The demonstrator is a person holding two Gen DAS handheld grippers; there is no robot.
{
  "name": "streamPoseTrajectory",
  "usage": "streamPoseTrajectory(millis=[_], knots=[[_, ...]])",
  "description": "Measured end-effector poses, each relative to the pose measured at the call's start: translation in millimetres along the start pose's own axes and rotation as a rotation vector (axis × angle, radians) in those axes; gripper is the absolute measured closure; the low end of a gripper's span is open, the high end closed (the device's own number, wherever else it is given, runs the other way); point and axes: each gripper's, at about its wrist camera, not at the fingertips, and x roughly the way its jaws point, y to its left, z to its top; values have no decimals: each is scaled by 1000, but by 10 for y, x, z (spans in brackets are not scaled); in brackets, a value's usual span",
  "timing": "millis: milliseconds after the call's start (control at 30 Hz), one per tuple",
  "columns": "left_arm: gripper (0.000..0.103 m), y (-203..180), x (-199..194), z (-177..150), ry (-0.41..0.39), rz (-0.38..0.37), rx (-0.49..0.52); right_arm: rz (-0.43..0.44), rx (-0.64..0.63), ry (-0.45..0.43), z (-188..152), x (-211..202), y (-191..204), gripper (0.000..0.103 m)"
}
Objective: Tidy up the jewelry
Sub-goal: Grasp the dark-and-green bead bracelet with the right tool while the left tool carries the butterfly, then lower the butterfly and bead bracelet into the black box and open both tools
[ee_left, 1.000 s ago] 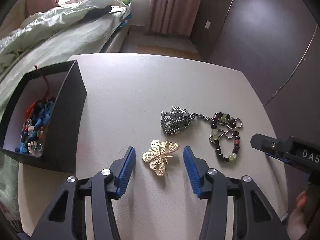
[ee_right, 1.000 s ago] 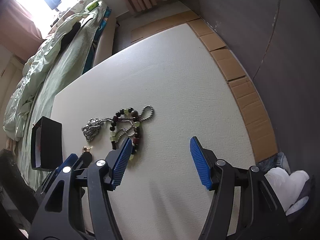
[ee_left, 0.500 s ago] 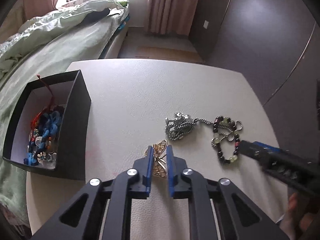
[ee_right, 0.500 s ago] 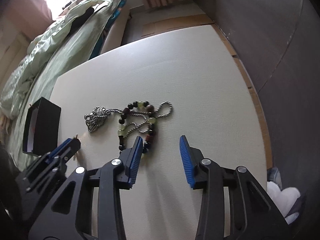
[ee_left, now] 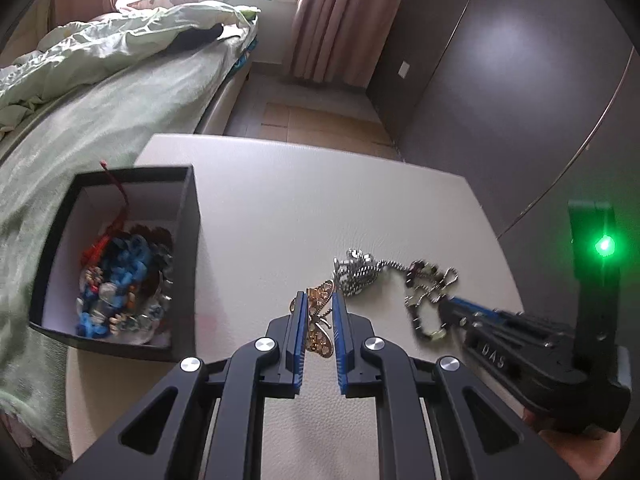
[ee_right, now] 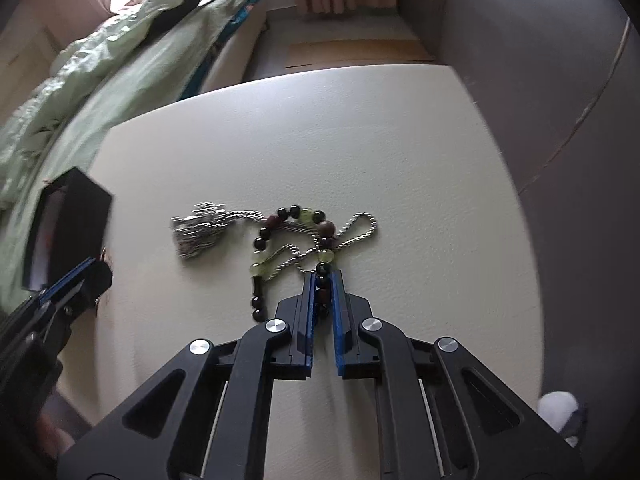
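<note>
Closest in, the left gripper (ee_left: 318, 312) has its blue fingers (ee_left: 299, 320) pinching the gold butterfly brooch (ee_left: 319, 330), which stands on edge between them, seemingly just clear of the counter (ee_left: 280, 208). Over on the other side, the right gripper (ee_right: 322, 292) is closing its fingers (ee_right: 307, 300) on the beaded bracelet (ee_right: 298, 248), a run of dark beads already caught between the pads while the rest of the loop lies on the counter just beyond the tips.

Further past those fingers, the silver chain necklace (ee_right: 280, 240) is tangled through the bracelet, its pendant cluster off to the left of the right fingers.

Out to the left of the left fingers sits the black box (ee_left: 192, 240), open, with blue and red beadwork already heaped inside. Beyond the counter, the bed (ee_left: 100, 92).

So this looks like the pick-up step, both hands loaded at once. Next, I'd say, the brooch wants carrying left over the box wall before release. The bracelet lift calls for care: that chain may well drag along with it.
</note>
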Motion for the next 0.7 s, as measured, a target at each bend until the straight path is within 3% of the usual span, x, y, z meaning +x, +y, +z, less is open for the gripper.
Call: streamPoseTrajectory(millis=[367, 700], knots=[[93, 207, -556, 280, -102, -24, -24, 125, 45, -129, 3, -494, -14, 94], [93, 878, -686, 412, -123, 34, -126, 172, 16, -219, 29, -777, 143, 94]])
